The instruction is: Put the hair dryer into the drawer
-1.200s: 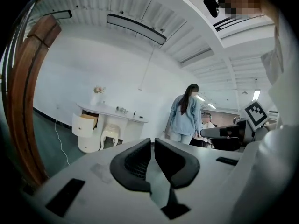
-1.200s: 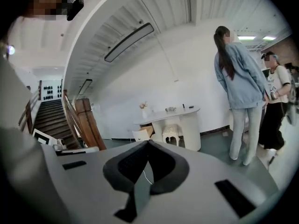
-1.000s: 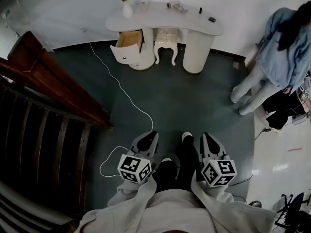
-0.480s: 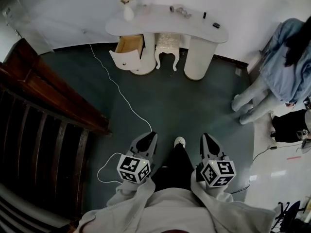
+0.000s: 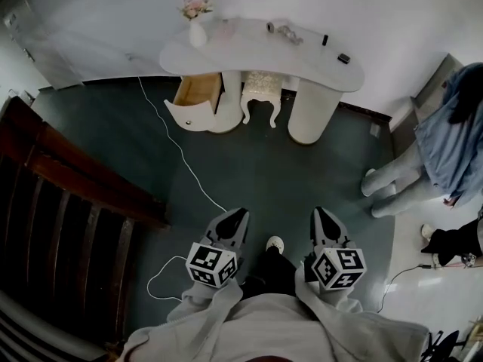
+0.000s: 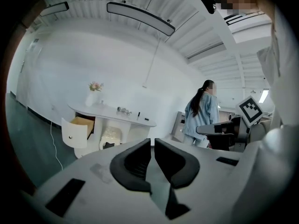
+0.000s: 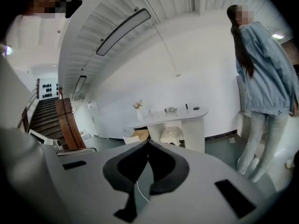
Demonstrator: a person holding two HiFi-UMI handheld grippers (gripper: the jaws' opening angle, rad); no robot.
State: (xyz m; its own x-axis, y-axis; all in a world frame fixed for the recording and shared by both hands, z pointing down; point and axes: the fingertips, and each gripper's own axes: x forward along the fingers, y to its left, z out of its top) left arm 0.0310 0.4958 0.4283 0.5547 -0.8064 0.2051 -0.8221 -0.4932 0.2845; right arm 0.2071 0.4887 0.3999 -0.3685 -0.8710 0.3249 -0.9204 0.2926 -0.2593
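The dark floor (image 5: 294,157) lies open between the person and the white dressing table (image 5: 249,50), which stands well apart against the far wall. The wooden staircase (image 5: 68,202) crowds the left side and a bystander (image 5: 445,138) stands at the right. The likeliest trouble is the thin white cable (image 5: 181,151): it trails from the wall past the table and loops just beside the person's feet, so a foot could catch it on the way across. The drawer juts out at the table's left end, and a gripper swung carelessly could knock its front.

Both hands are empty. The left gripper (image 5: 237,219) has its jaws drawn together with only a sliver between them, holding nothing. The right gripper (image 5: 323,216) has its tips touching, also on nothing.

The drawer (image 5: 183,116) is pulled open and shows bare wood inside, as far as can be seen. A padded stool (image 5: 260,89) sits under the table. A white vase (image 5: 196,33) on the tabletop holds pink flowers (image 5: 196,7).

The hair dryer cannot be picked out — a few small objects (image 5: 283,30) lie on the tabletop, too small to name.
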